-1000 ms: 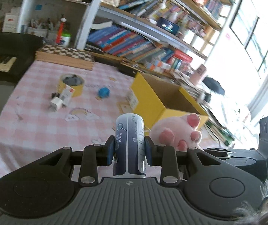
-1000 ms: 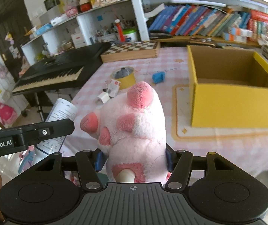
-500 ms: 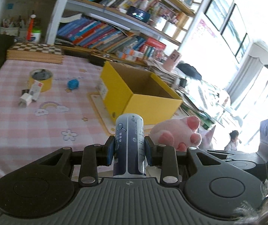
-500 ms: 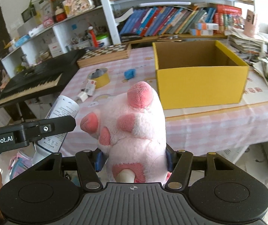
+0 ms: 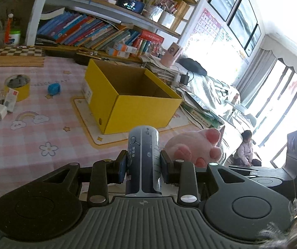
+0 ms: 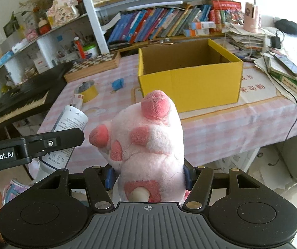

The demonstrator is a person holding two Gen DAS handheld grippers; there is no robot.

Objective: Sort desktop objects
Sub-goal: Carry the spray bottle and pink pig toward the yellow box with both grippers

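Note:
My left gripper [image 5: 143, 167] is shut on an upright blue-and-white cylindrical bottle [image 5: 143, 161], held in front of the table's near edge. The same bottle [image 6: 69, 124] shows at the left of the right wrist view behind the left gripper's body. My right gripper [image 6: 148, 176] is shut on a pink plush paw [image 6: 148, 141], which also appears as the plush paw [image 5: 192, 147] to the right of the bottle. An open yellow cardboard box [image 5: 131, 97], empty inside, stands on the pink checked tablecloth [image 5: 34, 137] ahead; the box [image 6: 190, 76] is straight beyond the paw.
On the cloth left of the box lie a yellow tape roll [image 5: 17, 86], a small blue object [image 5: 54, 88], a white charger [image 5: 0, 112] and a small white packet [image 5: 10, 100]. A chessboard box [image 6: 94, 65] and a keyboard [image 6: 21, 97] sit at the back left. Stacked papers [image 6: 283, 66] crowd the right end. A person [image 5: 245, 151] sits on the floor far right.
Both grippers have swung to the right along the table's near edge, so the yellow box now sits nearly straight ahead. The grips on the bottle and the plush paw are unchanged.

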